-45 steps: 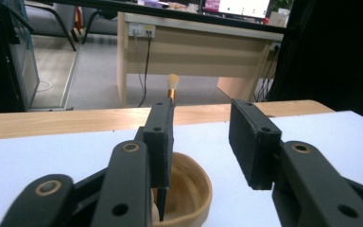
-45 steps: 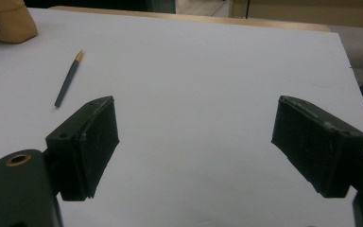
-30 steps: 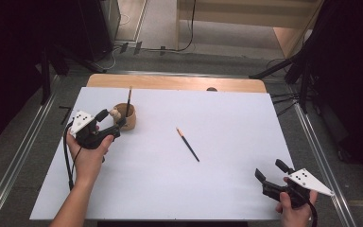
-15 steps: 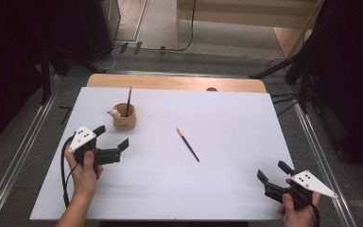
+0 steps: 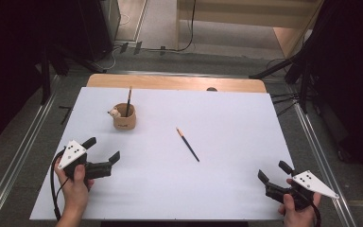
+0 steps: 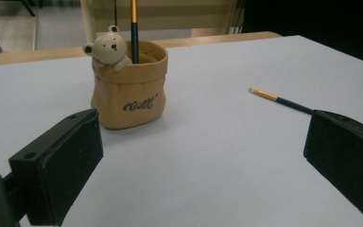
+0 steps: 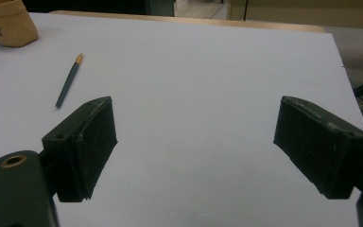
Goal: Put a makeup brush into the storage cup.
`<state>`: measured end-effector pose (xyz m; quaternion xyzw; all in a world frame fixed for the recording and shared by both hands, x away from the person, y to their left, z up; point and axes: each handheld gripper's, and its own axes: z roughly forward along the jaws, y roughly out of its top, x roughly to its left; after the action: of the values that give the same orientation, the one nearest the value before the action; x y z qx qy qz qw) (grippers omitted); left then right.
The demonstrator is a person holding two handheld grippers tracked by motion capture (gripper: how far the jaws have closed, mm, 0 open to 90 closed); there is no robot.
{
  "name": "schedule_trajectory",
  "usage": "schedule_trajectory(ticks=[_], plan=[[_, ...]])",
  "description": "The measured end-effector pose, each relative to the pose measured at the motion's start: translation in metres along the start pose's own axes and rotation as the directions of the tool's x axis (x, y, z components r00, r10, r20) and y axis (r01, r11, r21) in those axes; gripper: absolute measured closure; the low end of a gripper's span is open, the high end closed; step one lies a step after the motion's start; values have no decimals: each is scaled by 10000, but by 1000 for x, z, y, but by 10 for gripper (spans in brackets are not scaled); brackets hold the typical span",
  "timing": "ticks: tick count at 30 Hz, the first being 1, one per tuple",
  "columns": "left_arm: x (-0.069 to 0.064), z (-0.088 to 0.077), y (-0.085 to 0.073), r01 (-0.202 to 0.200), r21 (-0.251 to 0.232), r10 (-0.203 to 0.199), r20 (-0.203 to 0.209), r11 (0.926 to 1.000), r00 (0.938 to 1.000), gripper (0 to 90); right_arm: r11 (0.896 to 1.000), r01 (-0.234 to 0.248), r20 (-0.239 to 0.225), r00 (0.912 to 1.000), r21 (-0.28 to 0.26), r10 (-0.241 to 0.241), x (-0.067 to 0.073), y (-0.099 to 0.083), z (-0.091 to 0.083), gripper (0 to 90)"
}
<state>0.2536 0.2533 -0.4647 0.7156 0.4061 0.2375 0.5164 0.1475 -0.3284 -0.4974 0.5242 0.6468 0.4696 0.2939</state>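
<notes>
White sheet covers the worktop [image 5: 246, 189], wood showing along its far edge. Tan sack-shaped pencil holder [image 5: 124, 118] stands upright at far left, a small bear figure [image 6: 108, 47] hooked over its rim; one dark pencil [image 5: 128, 100] stands in it, leaning slightly. Second pencil [image 5: 187, 144] lies flat near the middle of the sheet, well apart from the holder, its orange-banded end toward the far side. Left claw [image 5: 105, 150] sits near left, held in a hand [image 5: 75, 184] just above the sheet, jaws pointing toward the middle; they have just been opening and now stand wide apart with nothing between them (the left gripper view shows bare sheet in the gap, holder beyond). Right claw [image 5: 274, 172] at near right corner, in the other hand [image 5: 297, 213], jaws spread wide and empty, aimed toward the far left; loose pencil lies well ahead of it.
</notes>
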Motion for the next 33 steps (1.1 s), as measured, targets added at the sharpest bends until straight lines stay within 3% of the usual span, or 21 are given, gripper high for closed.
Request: schedule_trajectory(ticks=[33], plan=[[9,-45,-29,-168,-59,166,-335,9998,9993,0,10000,77,-92,9999,54,-77,2,0,2,141]])
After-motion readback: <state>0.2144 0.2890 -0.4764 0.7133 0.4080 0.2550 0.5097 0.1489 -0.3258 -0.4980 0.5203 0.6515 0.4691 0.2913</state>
